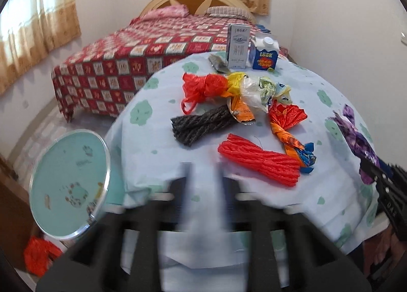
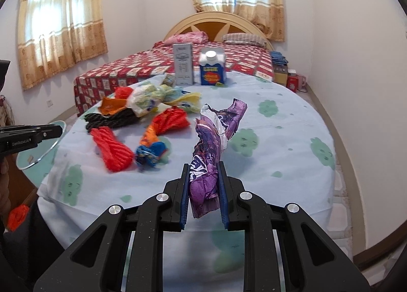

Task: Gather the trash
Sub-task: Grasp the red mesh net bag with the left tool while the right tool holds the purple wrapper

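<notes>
Right claw (image 2: pixel 203 185) pinches a crumpled purple wrapper (image 2: pixel 213 144) between its blue pads, the wrapper's far end rising over the tabletop (image 2: pixel 292 144). Left claw (image 1: pixel 203 185) is blurred, its jaws spread with nothing between them — only pale cloth shows in the gap. More trash lies ahead of it: a red net bundle (image 1: pixel 259 162), a dark rope coil (image 1: pixel 201 124), twisted plastic bags (image 1: pixel 257 88). Left of the tabletop stands a round teal bin (image 1: pixel 68 185) — well apart from the wrapper.

Bright daylight through curtained windows (image 2: pixel 63 27); fisheye bending at edges; left gripper's fingers (image 1: pixel 187 190) motion-blurred.
</notes>
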`<state>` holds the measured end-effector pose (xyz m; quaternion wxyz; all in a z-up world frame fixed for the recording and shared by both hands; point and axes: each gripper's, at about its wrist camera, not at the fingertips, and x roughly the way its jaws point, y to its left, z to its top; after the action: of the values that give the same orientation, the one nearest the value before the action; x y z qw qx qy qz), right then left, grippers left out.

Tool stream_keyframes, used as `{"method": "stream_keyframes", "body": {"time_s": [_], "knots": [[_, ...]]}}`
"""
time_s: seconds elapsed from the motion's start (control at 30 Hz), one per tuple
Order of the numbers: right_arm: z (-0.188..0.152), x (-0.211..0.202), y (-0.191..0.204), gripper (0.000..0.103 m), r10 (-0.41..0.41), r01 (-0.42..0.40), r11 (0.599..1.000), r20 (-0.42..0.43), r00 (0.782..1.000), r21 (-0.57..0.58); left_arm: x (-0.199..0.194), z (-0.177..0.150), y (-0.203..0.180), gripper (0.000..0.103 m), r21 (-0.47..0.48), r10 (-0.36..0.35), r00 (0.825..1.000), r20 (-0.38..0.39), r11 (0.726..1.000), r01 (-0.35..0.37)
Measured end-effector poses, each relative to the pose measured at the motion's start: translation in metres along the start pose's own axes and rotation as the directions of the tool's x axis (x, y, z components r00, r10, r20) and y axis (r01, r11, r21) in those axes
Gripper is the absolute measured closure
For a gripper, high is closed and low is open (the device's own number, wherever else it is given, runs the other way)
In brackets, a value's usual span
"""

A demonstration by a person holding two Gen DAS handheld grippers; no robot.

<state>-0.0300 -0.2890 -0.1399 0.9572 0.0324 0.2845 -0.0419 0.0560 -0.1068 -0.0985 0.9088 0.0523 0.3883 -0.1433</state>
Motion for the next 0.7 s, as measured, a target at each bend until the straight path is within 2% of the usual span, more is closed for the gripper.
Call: {"method": "stream_keyframes", "body": {"time_s": [0.03,0.17,0.23,0.3,0.4,0.47,0.53,0.7], "knots": [[-0.001,-0.001,-0.004,0.082,-0.009,0.009,1.000,-0.001,1.000,0.008,0.002,0.000,-0.003,0.049,-0.003,0.001,1.000,-0.003,1.000,-0.001],[-0.007,-0.004,-0.025,0.082,-0.050,0.050,0.998,-0.001,0.999,0.042,0.011,-0.003,-0.033,0.045,0.013,-0.029,0.999,-0.030,0.999,0.029],[-0.012,-0.003,-0.030,0.082,-0.055,0.055,0.997,-0.008,0.998,0.057,0.016,-0.004,-0.053,0.030,0.033,-0.034,0.999,-0.034,0.999,0.035],[-0.016,0.000,-0.034,0.082,-0.051,0.052,0.996,-0.015,0.999,0.069,0.021,-0.005,-0.069,0.026,0.055,-0.024,0.999,-0.026,0.998,0.026],[-0.019,0.001,-0.035,0.082,-0.050,0.050,0.997,-0.011,0.999,0.065,0.038,-0.006,-0.086,0.025,0.083,-0.009,0.998,-0.055,0.996,0.014],[-0.020,0.000,-0.035,0.082,-0.044,0.045,0.997,-0.006,0.999,0.065,0.048,-0.009,-0.085,0.025,0.096,0.029,0.997,-0.075,0.995,-0.021],[-0.020,0.000,-0.035,0.082,-0.039,0.039,0.997,-0.002,0.999,0.067,0.052,-0.013,-0.074,0.025,0.087,0.035,0.993,-0.110,0.996,-0.025],[-0.021,-0.001,-0.030,0.082,-0.028,0.028,0.998,-0.001,1.000,0.061,0.037,-0.019,-0.032,0.025,0.062,0.070,0.992,-0.109,0.996,-0.064]]}}
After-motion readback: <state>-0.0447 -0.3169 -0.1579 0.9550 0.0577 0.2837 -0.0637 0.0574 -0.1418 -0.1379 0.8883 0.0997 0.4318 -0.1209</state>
